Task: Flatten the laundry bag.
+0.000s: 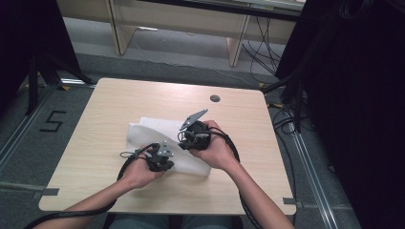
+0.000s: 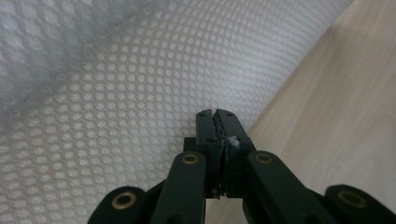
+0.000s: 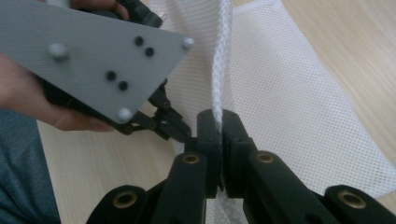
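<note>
**Mesh cloth pinched at near edge by both grippers**

White mesh cloth (image 1: 157, 136) spread on the wooden table (image 1: 110, 105), near the middle, slightly toward the person's side. Far left corner looks curled or folded up; rest lies flat. Near edge gathered where both tools meet.

Right gripper (image 3: 219, 123): jaws pressed together on a raised ridge of the mesh, a narrow fold standing up between them and running away from the camera. Judged a lifting pinch, so that one layer comes off the table while the remainder stays down.

Left gripper (image 2: 215, 122): jaws pressed together at the cloth's edge, a small white tuft caught between them near the tip; mesh to the left of the jaws, bare table to the right. Probably an anchor grip at the border, holding the edge for a fold or a pull.

Both pinch points just beside each other, as seen in the right gripper view.

Pose: forearms in from the near edge, converging. Left hand (image 1: 141, 171) low, close to the table. Right hand (image 1: 215, 150) higher, wrist cocked, grey plate (image 1: 193, 119) tilted upward.
</note>
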Available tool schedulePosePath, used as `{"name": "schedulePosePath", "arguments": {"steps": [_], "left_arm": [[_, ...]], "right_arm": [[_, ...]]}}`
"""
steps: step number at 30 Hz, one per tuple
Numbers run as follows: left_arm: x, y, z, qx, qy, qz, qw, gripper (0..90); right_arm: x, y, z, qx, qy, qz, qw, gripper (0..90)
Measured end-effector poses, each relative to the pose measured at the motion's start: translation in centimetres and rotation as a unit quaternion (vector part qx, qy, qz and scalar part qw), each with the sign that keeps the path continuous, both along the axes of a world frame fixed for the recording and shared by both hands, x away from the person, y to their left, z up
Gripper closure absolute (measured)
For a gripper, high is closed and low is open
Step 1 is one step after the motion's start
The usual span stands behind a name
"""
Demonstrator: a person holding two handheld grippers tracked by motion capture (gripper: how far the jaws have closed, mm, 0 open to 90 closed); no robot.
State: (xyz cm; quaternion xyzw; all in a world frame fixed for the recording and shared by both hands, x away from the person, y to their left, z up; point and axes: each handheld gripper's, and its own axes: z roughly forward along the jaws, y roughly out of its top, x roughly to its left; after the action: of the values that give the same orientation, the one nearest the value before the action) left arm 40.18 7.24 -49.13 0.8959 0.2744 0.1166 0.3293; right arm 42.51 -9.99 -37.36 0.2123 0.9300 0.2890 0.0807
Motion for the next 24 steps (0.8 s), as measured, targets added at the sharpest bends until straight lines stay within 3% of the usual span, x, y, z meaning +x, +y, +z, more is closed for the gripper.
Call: {"name": "schedulePosePath", "arguments": {"steps": [1, 2, 4, 5, 7, 14, 17, 19, 24], "left_arm": [[0.2, 0.1, 0.1, 0.012, -0.001, -0.006, 0.9999, 87.4], [0.2, 0.0, -0.1, 0.004, 0.001, -0.004, 1.0, 87.4], [0.3, 0.0, -0.1, 0.007, -0.007, 0.0, 1.0, 87.4], [0.4, 0.0, -0.3, -0.003, -0.009, 0.008, 0.9999, 87.3], [0.6, 0.1, -0.3, 0.004, 0.0, 0.001, 1.0, 87.0], [0.7, 0.1, -0.6, -0.006, -0.024, 0.016, 0.9996, 85.0], [0.6, 0.1, -0.7, -0.007, -0.019, 0.009, 0.9997, 82.5], [0.3, 0.2, -0.5, -0.008, -0.02, 0.002, 0.9998, 79.6], [-1.2, 1.4, 0.4, -0.011, -0.017, -0.001, 0.9998, 73.7]], "right_arm": [[-0.1, 0.1, 0.0, 0.001, 0.005, -0.002, 1.0, 88.6], [-0.1, 0.1, 0.0, 0.001, -0.001, 0.003, 1.0, 88.6], [-0.2, 0.2, 0.0, 0.004, 0.006, 0.005, 1.0, 88.6], [-0.1, 0.3, 0.0, 0.007, -0.003, 0.013, 0.9999, 88.6], [-0.2, 0.3, 0.0, 0.007, -0.003, 0.009, 0.9999, 88.6], [0.0, 0.3, -0.1, 0.01, -0.005, 0.011, 0.9999, 88.5], [-0.1, 0.4, -0.4, 0.012, -0.003, 0.006, 0.9999, 88.5], [-0.2, 0.4, -0.5, 0.006, 0.008, 0.001, 0.9999, 88.5], [-0.4, 0.3, -0.6, 0.007, 0.007, 0.004, 0.9999, 88.6]]}}
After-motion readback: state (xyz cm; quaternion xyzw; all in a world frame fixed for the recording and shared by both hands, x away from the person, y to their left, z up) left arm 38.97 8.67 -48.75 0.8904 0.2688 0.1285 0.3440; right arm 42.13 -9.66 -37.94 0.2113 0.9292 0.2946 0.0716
